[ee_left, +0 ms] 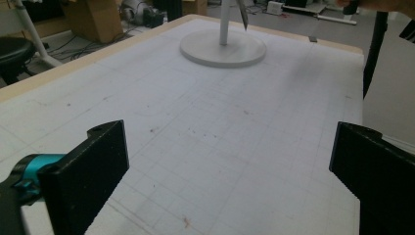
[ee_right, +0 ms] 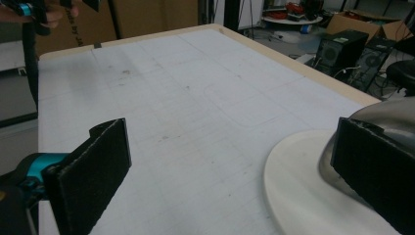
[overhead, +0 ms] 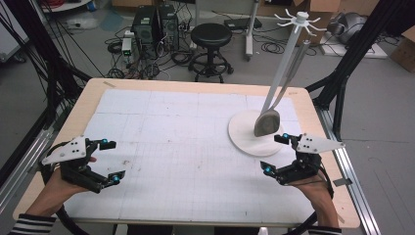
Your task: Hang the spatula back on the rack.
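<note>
A white utensil stand with a round base [overhead: 244, 134] and a tall pole topped with hooks [overhead: 299, 19] rises at the table's right. A grey spoon [overhead: 266, 123] hangs from it, its bowl low over the base. My right gripper [overhead: 274, 153] is open just in front of the base, holding nothing. In the right gripper view [ee_right: 230, 166] the base [ee_right: 298, 186] lies at the right, and the spoon bowl [ee_right: 386, 115] shows behind the right jaw. My left gripper [overhead: 111, 161] is open and holds nothing at the front left. In its view [ee_left: 230, 166] the base [ee_left: 222, 49] stands far ahead.
A white grid mat [overhead: 186, 142] covers the wooden table [overhead: 93, 93]. Behind the table stand a black stool [overhead: 211, 36] and computer towers [overhead: 156, 24] among cables. Black frame posts [overhead: 342, 73] flank the table. The other hand's gripper [ee_right: 29, 10] shows far off.
</note>
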{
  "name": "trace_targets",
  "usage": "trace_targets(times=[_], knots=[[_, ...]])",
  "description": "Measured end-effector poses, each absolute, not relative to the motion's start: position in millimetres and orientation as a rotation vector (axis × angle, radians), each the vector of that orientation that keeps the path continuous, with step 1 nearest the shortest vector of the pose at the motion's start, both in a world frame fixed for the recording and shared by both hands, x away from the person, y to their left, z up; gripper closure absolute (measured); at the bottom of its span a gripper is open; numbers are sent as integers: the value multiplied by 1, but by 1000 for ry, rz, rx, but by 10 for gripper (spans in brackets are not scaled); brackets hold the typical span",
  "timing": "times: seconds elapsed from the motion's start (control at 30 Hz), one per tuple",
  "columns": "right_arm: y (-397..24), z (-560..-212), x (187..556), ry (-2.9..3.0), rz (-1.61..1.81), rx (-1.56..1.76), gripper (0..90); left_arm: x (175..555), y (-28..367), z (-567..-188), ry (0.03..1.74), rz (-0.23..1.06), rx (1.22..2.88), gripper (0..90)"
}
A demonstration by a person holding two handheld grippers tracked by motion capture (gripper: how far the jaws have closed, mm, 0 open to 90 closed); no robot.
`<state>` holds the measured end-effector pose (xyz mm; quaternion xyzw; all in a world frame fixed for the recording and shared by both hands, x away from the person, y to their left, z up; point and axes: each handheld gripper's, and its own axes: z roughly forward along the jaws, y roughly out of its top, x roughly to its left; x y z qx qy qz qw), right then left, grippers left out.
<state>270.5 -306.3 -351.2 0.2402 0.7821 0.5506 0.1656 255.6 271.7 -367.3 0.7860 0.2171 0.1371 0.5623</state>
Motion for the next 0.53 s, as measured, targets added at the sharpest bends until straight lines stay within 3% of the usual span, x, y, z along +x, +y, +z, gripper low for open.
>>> trace_targets(times=[0.2, 0.53], knots=[[-314, -374, 267, 2183, 1588, 747, 4, 249, 276, -381, 532, 335, 1822, 17], [-321, -383, 266, 2181, 1564, 805, 4, 252, 277, -384, 540, 336, 1820, 17]])
